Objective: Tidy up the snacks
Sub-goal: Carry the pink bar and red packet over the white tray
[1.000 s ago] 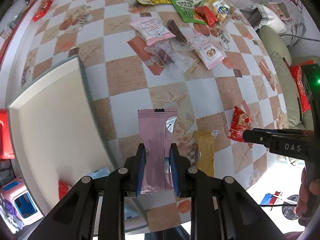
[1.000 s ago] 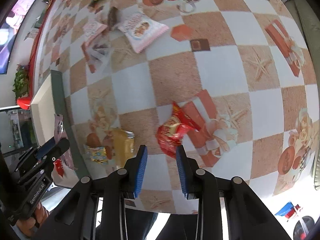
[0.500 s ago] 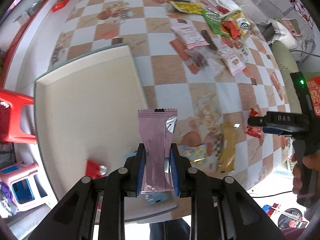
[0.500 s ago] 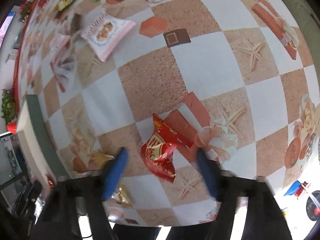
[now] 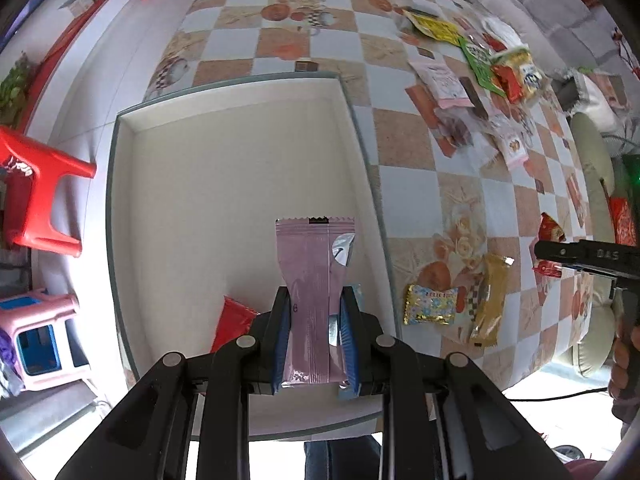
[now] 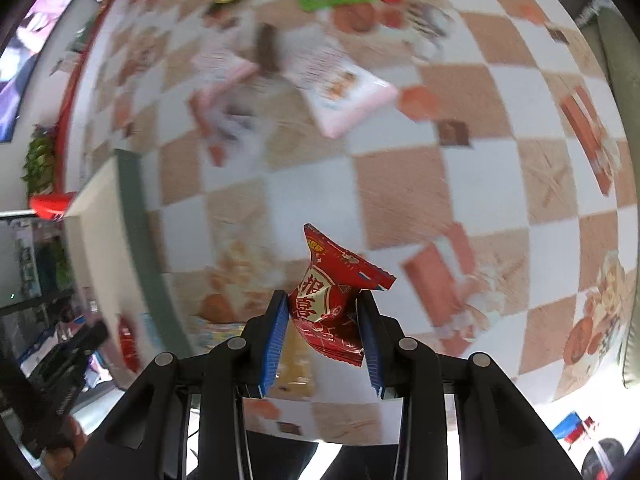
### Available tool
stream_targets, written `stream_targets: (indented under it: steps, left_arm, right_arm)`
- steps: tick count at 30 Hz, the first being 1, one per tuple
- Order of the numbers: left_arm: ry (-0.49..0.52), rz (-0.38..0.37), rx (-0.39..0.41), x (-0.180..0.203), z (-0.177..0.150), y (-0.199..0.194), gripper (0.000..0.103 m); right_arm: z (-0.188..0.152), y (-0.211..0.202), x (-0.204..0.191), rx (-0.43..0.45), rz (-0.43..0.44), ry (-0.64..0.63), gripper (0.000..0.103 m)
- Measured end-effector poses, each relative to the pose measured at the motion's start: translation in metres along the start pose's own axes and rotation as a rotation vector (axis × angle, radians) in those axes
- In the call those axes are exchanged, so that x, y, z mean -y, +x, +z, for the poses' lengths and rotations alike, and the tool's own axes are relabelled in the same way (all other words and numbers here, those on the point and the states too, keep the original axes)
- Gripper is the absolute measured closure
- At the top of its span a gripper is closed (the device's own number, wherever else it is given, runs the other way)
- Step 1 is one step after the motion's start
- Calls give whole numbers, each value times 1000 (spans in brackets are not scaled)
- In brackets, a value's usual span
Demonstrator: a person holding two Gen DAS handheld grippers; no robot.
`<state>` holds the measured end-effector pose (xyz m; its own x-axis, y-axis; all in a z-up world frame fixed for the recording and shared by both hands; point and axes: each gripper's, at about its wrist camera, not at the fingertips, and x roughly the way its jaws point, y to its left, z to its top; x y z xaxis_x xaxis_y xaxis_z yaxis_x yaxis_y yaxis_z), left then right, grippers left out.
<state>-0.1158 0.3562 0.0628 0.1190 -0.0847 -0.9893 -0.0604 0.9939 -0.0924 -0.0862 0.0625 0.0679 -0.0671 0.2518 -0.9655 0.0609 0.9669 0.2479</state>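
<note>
Since both wrappers are light, soft and crinkly, grip mid-body: left gripper clamps the pink packet; right gripper, jaws just closing, pinches the red packet.

Setting: I am looking at a home living room. Evidence: worktop wearing a checkered, flower-printed oilcloth; grey sofa cushions lying beside it; red plastic stool and pink plastic stool standing on the floor; screen glowing along the wall.
</note>
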Motion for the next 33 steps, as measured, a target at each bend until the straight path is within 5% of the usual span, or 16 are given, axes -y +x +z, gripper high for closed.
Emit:
stream_targets:
  steps: [15,33]
  left_arm:
    - [-69,-9,-12,-35,-6,-1,77]
    - [-134,4,-60,-62,-25,15,77]
  right_arm:
    - [28,46,-145,-86,118,-204,66]
    - [18,73,-216,-178,124,-375,66]
